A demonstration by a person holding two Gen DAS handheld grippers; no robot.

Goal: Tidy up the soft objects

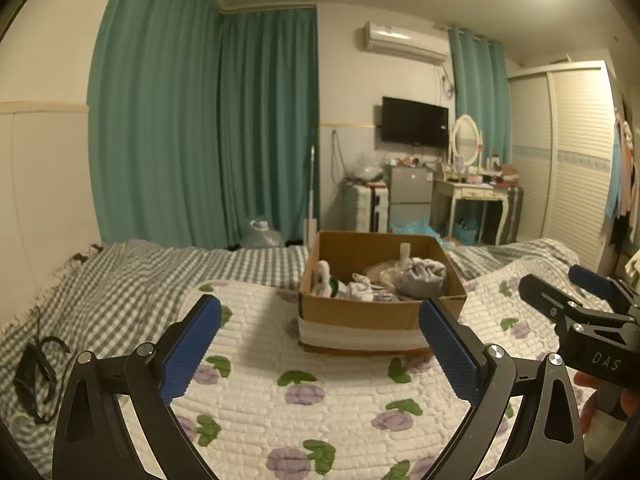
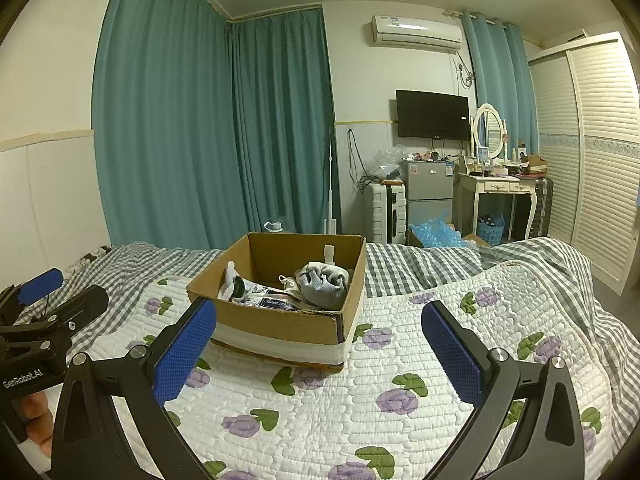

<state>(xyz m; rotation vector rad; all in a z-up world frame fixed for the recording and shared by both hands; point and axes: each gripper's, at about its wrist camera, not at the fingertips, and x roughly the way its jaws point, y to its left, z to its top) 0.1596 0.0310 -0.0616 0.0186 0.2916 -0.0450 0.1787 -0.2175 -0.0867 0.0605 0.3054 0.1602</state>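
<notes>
An open cardboard box (image 1: pixel 372 314) (image 2: pixel 280 326) stands on the white quilt with purple flowers (image 1: pixel 304 408) (image 2: pixel 360 392). Inside lie a bundled grey cloth (image 1: pixel 424 276) (image 2: pixel 324 282), white socks (image 1: pixel 326 278) (image 2: pixel 232 282) and other small soft items. My left gripper (image 1: pixel 320 336) is open and empty, held above the quilt just short of the box. My right gripper (image 2: pixel 320 340) is open and empty, to the right of the left one, also short of the box. Each gripper shows at the edge of the other's view (image 1: pixel 572 292) (image 2: pixel 56 292).
A grey checked blanket (image 1: pixel 120 280) (image 2: pixel 420 268) covers the bed around the quilt. A black cable bundle (image 1: pixel 36 376) lies at the left. Beyond the bed stand teal curtains (image 1: pixel 200 120), a small fridge (image 2: pixel 428 192), a suitcase (image 2: pixel 384 212), a dressing table (image 2: pixel 500 188) and a wardrobe (image 2: pixel 592 140).
</notes>
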